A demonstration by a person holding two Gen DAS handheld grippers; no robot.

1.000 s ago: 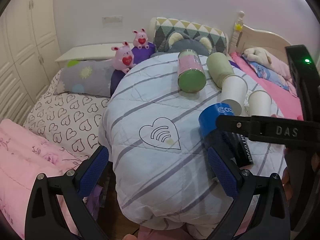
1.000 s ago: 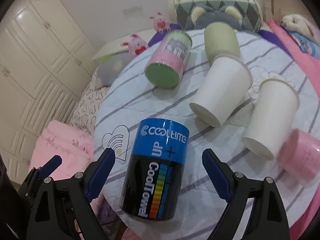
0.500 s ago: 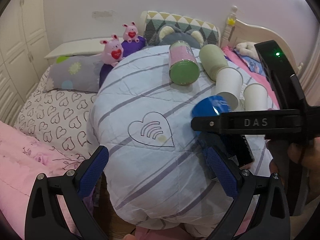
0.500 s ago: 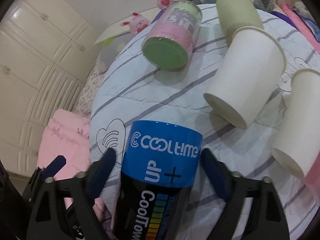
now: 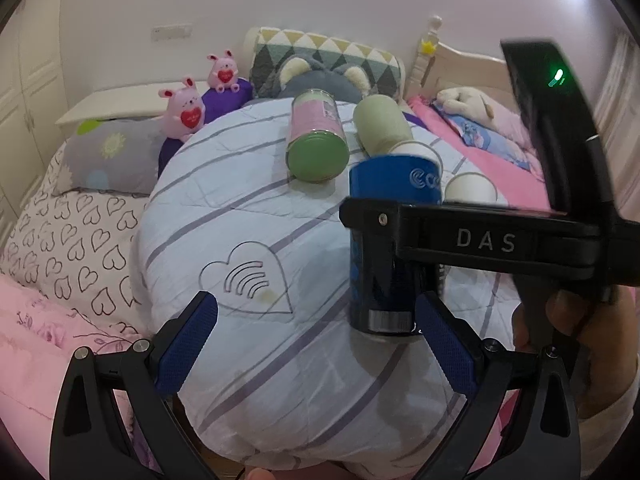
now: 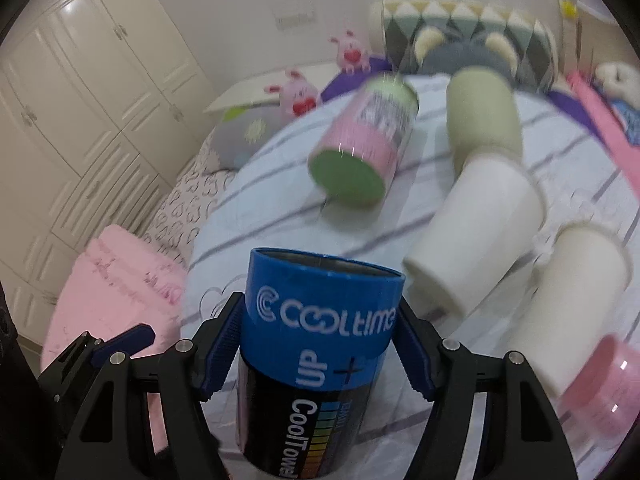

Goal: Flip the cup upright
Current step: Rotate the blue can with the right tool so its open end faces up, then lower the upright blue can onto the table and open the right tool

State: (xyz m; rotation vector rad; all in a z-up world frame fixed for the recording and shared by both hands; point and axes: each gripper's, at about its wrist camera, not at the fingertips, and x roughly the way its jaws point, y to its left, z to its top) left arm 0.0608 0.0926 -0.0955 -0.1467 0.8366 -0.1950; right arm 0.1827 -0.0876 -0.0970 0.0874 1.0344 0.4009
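The blue and black CoolTime can-shaped cup (image 6: 316, 360) is held between the blue pads of my right gripper (image 6: 320, 356), which is shut on its upper band. In the left wrist view the cup (image 5: 390, 240) stands nearly upright, its metal base just above the striped quilt (image 5: 260, 208), with the right gripper's black finger (image 5: 460, 236) across it. My left gripper (image 5: 316, 344) is open and empty, low at the near edge of the quilt, left of the cup.
On the quilt behind lie a pink can with green end (image 5: 316, 136), a green cup (image 5: 382, 122) and two white paper cups (image 6: 476, 236) (image 6: 568, 292). A pink cup (image 6: 600, 392) lies at the right. Plush toys (image 5: 186, 108), pillows and a wardrobe (image 6: 80, 100) surround.
My right gripper closed on the CoolTime cup and raised it from lying to nearly upright. The left gripper stayed open and shifted slightly.
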